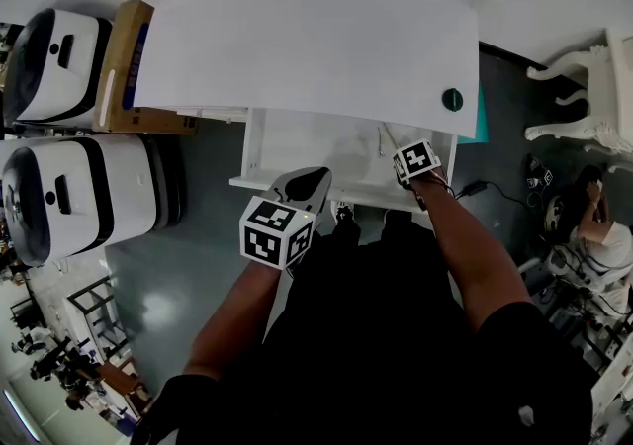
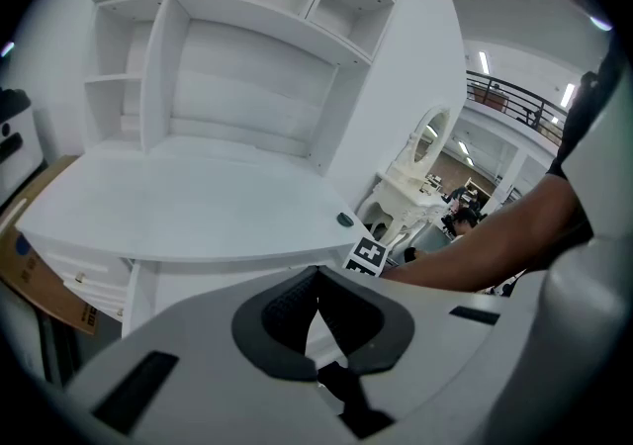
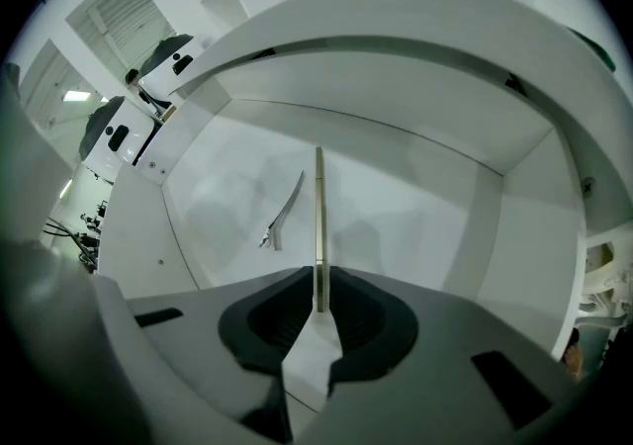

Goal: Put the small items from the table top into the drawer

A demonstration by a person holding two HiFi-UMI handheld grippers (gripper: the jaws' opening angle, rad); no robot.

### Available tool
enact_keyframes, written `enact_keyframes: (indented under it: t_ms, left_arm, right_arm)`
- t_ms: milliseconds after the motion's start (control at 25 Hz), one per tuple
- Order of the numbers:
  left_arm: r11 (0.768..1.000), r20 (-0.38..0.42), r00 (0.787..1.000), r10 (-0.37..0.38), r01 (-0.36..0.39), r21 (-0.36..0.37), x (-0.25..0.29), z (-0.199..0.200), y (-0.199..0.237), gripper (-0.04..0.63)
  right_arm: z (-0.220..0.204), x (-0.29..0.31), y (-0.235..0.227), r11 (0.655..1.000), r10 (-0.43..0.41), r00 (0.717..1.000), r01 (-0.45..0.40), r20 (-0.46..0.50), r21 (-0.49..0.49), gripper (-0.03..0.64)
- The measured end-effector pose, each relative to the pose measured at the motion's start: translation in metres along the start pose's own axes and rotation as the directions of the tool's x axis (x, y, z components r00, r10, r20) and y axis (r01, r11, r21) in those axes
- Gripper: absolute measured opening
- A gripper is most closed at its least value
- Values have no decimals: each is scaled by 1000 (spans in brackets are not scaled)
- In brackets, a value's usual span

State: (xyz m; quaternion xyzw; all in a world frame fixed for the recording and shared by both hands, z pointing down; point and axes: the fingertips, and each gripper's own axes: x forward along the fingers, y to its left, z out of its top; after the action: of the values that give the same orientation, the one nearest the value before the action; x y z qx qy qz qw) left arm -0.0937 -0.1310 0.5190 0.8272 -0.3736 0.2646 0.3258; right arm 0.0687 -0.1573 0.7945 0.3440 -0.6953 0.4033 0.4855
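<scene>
Right hand-held gripper [image 3: 318, 280] clamps stick [image 3: 318, 206] in drawer [image 3: 425, 216], near clip [image 3: 285, 211]; left hand-held gripper [image 2: 316, 280] clenched.

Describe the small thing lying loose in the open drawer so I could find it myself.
Start at the big white desk and look into its open drawer under the front edge. On the drawer's white floor lies a slim, pale clip-like piece. Unlike the straight thin strip clamped in the right tool beside it, it is curved and nothing holds it.

No readable text, label, brand or number anywhere in view.
</scene>
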Motion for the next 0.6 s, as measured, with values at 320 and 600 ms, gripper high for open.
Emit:
enact_keyframes:
  t_ms: [320,600]
  left_arm:
    - [999,19,999,-33,33,21,3,6,-5,3]
    - [996,34,997,-73,70,60,6,14,-14,4]
  right_arm:
    - [10,-28,8,1000,-1,997,1,75,2,46]
    - [25,-73,23,1000,24,981,-26,195,5,46]
